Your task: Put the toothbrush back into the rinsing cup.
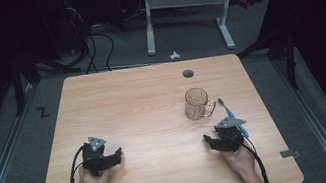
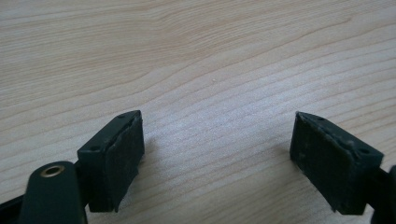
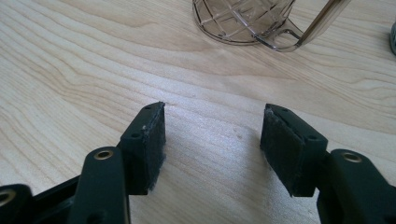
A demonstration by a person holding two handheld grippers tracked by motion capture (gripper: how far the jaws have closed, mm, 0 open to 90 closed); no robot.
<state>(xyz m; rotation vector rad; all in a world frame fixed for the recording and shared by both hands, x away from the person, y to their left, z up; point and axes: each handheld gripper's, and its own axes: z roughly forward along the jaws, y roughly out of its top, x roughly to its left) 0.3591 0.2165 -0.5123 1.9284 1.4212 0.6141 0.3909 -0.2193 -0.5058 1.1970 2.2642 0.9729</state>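
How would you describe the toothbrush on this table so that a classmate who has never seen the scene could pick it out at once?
Start at the wooden table and go to its right half, where a clear brownish mug stands. Just right of the mug's handle lies the toothbrush, running toward the right hand-held gripper. It is the one slim, light blue thing there, lying flat while the mug stands upright.

Open surface ahead, two things at right

Bare surface [image 1: 143, 105] lies before the left hand-held gripper [image 1: 110, 160]; ahead of the right hand-held gripper [image 1: 215, 142] stands a glass mug [image 1: 197, 103], a blue toothbrush [image 1: 233, 115] just beside it.
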